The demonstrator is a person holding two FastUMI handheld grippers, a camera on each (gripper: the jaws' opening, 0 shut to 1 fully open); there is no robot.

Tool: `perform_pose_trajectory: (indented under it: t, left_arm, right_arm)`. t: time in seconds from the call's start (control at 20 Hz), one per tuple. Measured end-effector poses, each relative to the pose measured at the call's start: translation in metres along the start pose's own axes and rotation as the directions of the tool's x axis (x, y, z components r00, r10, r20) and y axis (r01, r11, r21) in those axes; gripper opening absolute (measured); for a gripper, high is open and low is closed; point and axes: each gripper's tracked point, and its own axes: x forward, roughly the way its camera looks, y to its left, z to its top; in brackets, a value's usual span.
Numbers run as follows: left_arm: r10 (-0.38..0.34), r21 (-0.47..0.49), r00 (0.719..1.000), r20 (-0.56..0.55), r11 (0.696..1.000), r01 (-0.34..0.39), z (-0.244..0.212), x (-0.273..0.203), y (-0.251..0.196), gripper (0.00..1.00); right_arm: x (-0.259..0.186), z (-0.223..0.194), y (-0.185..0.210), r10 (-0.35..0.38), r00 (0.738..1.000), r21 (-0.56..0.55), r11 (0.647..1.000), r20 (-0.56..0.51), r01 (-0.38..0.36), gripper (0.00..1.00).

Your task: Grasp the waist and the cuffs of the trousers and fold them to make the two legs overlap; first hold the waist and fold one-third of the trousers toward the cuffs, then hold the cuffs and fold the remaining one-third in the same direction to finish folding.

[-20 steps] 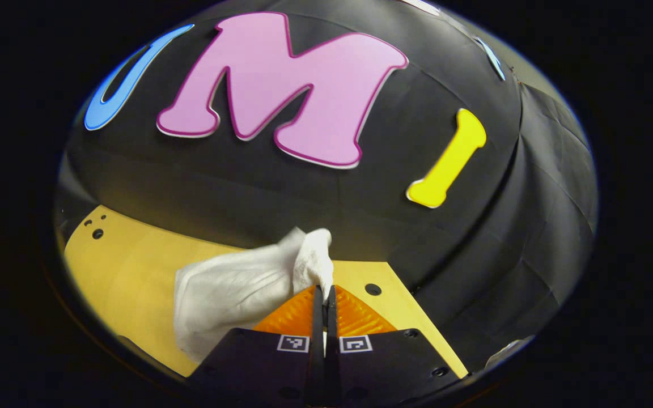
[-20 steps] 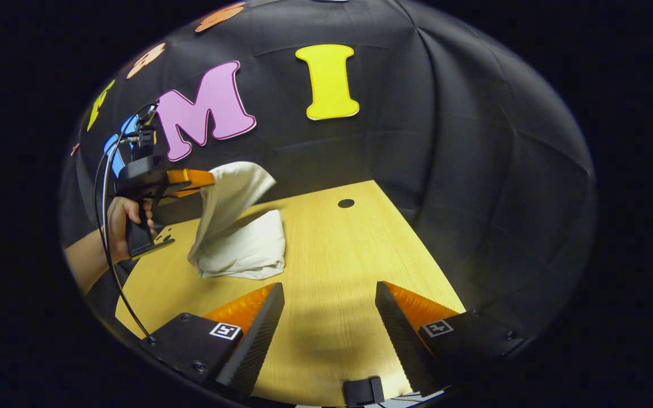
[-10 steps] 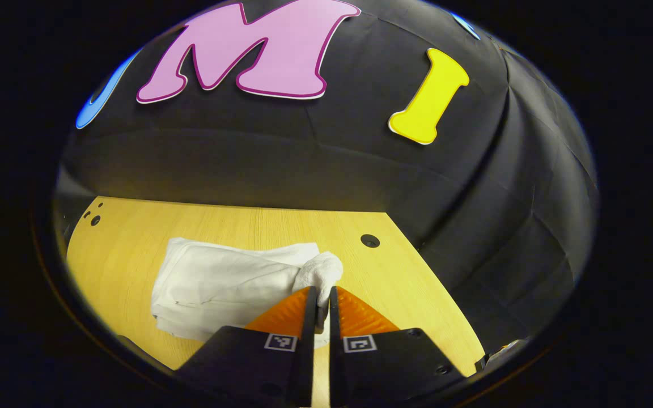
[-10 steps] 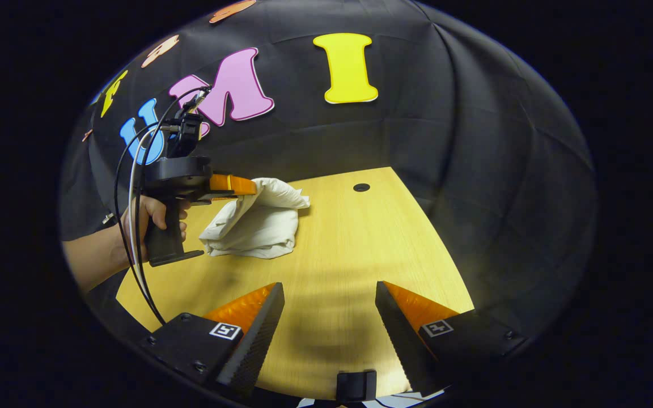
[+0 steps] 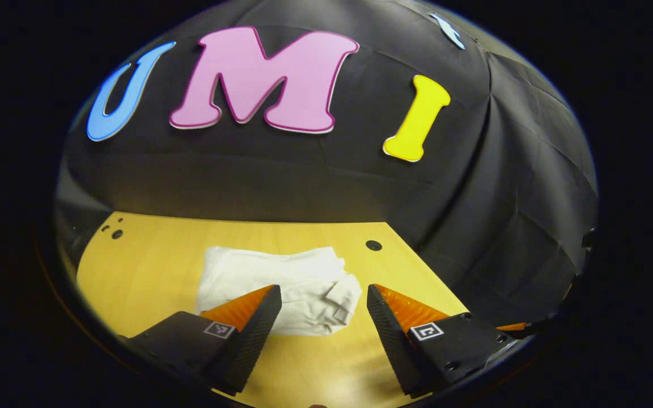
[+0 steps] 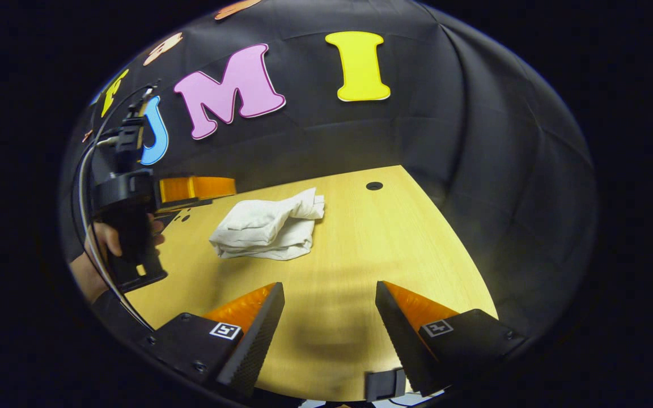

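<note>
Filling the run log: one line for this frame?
left tongs: open, off cloth | right tongs: open, idle | trousers: folded bundle on table

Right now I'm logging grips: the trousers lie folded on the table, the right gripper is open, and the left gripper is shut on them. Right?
Not quite. In the left gripper view the left gripper is open, its fingers apart and off the folded trousers on the table. The right gripper is open.

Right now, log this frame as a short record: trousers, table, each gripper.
trousers: white, folded in a bundle, lying on the table, gripped by nothing
table: light wood, round hole near its far edge
left gripper: open, held just short of the trousers
right gripper: open, over bare table
hand: holds the left gripper's handle
</note>
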Motion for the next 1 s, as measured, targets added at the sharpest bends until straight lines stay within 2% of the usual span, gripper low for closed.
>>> perform_pose_trajectory:
  t: [0.2, 0.55, 0.7, 0.85, 1.0]
  left_arm:
    - [0.040, 0.006, 0.998, 0.040, 0.999, -0.041, -0.003, -0.072, 0.035, 0.96]
    - [0.181, -0.032, 0.975, 0.129, 0.983, -0.179, 0.000, -0.191, 0.100, 0.96]
    - [0.204, -0.065, 0.970, 0.129, 0.978, -0.197, -0.018, -0.225, 0.112, 0.96]
    - [0.229, -0.035, 0.964, 0.133, 0.973, -0.226, -0.031, -0.253, 0.131, 0.96]
    - [0.259, -0.016, 0.956, 0.137, 0.966, -0.259, -0.047, -0.272, 0.146, 0.96]
  right_arm:
    - [-0.010, 0.008, 0.038, 0.014, 0.999, -0.018, 1.000, 0.030, -0.013, 0.99]
    - [-0.038, 0.033, 0.117, 0.074, 0.991, -0.121, 0.991, 0.112, -0.061, 0.99]
    - [-0.055, 0.039, 0.143, 0.093, 0.984, -0.157, 0.985, 0.150, -0.069, 0.99]
    - [-0.072, 0.035, 0.153, 0.064, 0.979, -0.199, 0.980, 0.195, -0.025, 0.99]
    - [-0.086, 0.014, 0.171, 0.067, 0.978, -0.197, 0.980, 0.200, -0.027, 0.99]
